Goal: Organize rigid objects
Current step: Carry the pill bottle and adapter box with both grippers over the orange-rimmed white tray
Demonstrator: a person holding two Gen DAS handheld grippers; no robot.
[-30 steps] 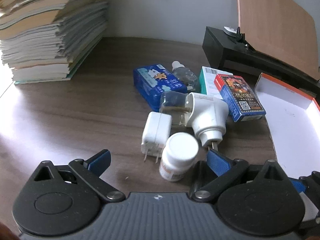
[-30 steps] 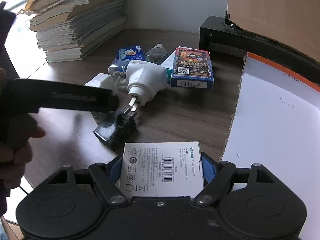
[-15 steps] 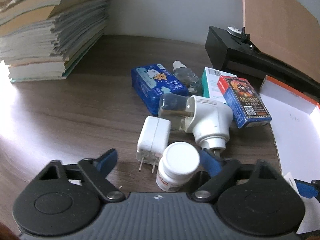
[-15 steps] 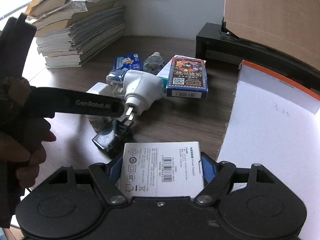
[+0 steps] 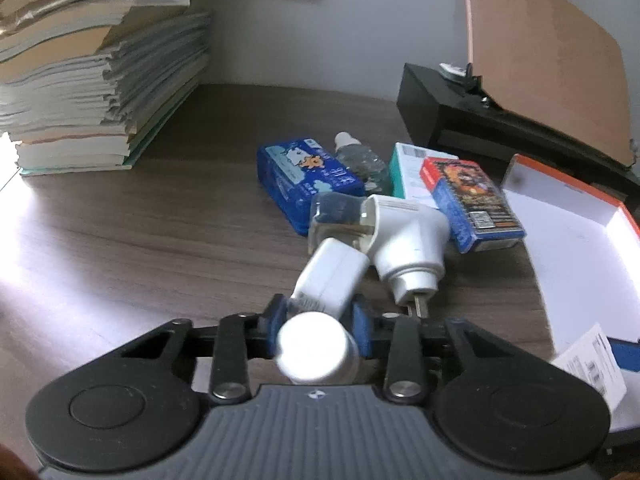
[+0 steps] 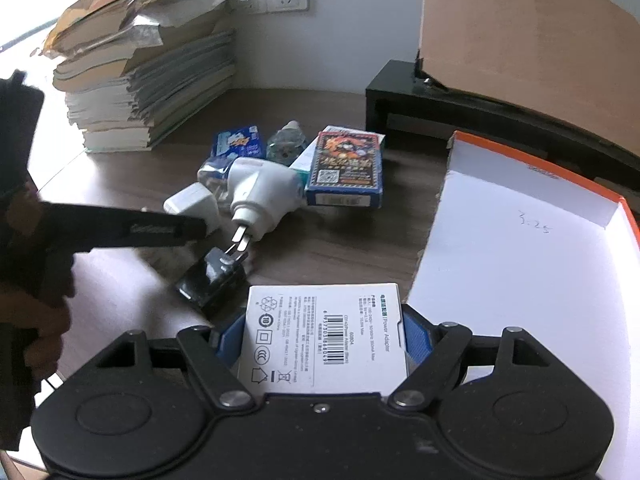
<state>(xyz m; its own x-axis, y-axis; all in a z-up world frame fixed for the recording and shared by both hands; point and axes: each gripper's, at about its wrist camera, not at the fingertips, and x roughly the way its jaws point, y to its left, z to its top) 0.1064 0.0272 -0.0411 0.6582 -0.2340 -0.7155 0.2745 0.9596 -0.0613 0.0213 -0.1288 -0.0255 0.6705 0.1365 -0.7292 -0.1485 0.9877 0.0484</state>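
A white pill bottle [image 5: 314, 346] sits between the blue pads of my left gripper [image 5: 318, 316], whose jaws are closing onto it; the pads press its sides. Just beyond lie a small white charger [image 5: 332, 276] and a large white plug adapter [image 5: 408, 248]. My right gripper [image 6: 324, 320] is shut on a white power adapter box [image 6: 324, 336], held near the left edge of the orange-rimmed white box [image 6: 520, 260]. The right wrist view shows the left gripper's black arm [image 6: 152, 232] hiding the bottle, and a black charger [image 6: 212, 284] on the table.
A blue tissue pack [image 5: 304, 176], a small clear bottle [image 5: 360, 160], a teal carton [image 5: 412, 172] and a card box [image 5: 472, 204] cluster behind. A tall book stack [image 5: 88, 92] fills the back left. A black stand [image 5: 460, 120] with a cardboard sheet stands back right.
The left jaws went from wide apart to closed on the white bottle. The small white charger tilted as the gripper came in. The right gripper kept its hold on the box.
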